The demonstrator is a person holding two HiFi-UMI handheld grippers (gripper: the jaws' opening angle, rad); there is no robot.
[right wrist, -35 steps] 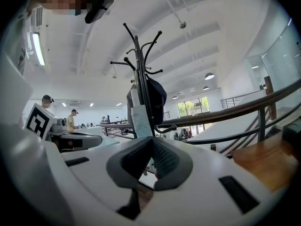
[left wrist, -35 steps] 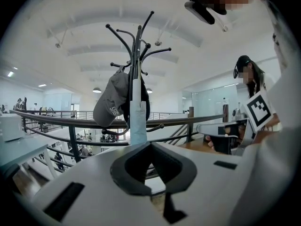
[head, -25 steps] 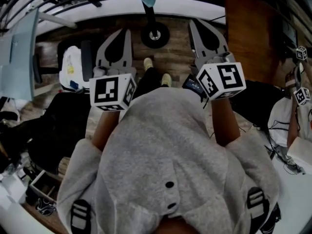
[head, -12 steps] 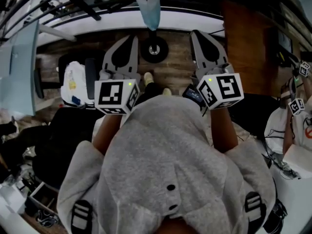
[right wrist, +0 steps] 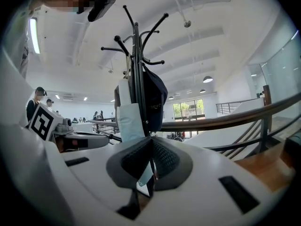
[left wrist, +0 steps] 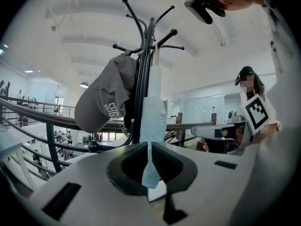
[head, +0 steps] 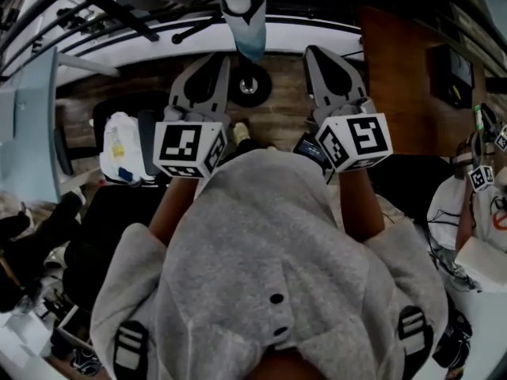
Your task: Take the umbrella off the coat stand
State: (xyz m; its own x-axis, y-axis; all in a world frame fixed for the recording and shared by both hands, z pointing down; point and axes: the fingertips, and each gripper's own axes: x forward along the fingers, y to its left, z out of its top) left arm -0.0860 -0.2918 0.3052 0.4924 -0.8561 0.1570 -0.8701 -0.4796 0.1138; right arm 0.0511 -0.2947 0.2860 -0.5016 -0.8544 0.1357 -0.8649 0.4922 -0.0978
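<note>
The black coat stand (left wrist: 148,51) rises straight ahead of both grippers, its round base (head: 250,85) on the wood floor. A folded pale blue umbrella (left wrist: 154,108) hangs down the pole; it shows too in the head view (head: 242,13) and in the right gripper view (right wrist: 127,119). A grey cap (left wrist: 102,101) hangs on the stand's left hooks and a dark navy cap (right wrist: 155,97) on the other side. My left gripper (head: 223,58) and right gripper (head: 312,51) point at the stand from either side. Both are shut and empty, short of the umbrella.
A curved dark handrail (left wrist: 56,121) runs behind the stand. A brown wooden panel (head: 400,62) stands to the right. Black bags (head: 103,228) and a white bag (head: 119,145) lie on the floor at left. Other people with marker cubes (left wrist: 256,112) are off to the side.
Both grippers have moved forward toward the stand, and the umbrella and stand base sit closer to their tips. Their jaws look the same.
</note>
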